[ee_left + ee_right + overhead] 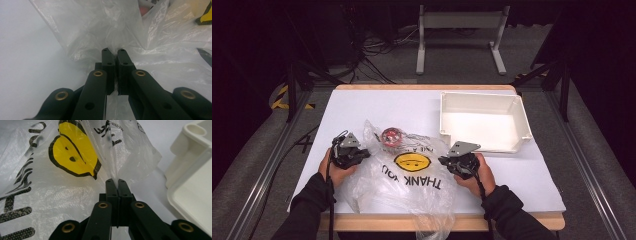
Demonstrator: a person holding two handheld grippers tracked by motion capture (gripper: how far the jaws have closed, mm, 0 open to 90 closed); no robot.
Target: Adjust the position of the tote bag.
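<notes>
A clear plastic bag [407,180] printed with a yellow smiley and "THANK YOU" lies on the white table [362,105]. A red round object [391,136] sits inside it near its far end. My left gripper [362,154] pinches the bag's left edge; in the left gripper view its jaws stand nearly together with plastic [113,32] bunched between them. My right gripper [443,161] is shut on a fold at the bag's right edge, and the film [113,162] rises straight from its tips beside the smiley [75,150].
A white tray [522,120], nothing in it, stands at the back right of the table, close to my right gripper; its corner [192,170] shows in the right gripper view. The bag's near end hangs over the table's front edge [362,220].
</notes>
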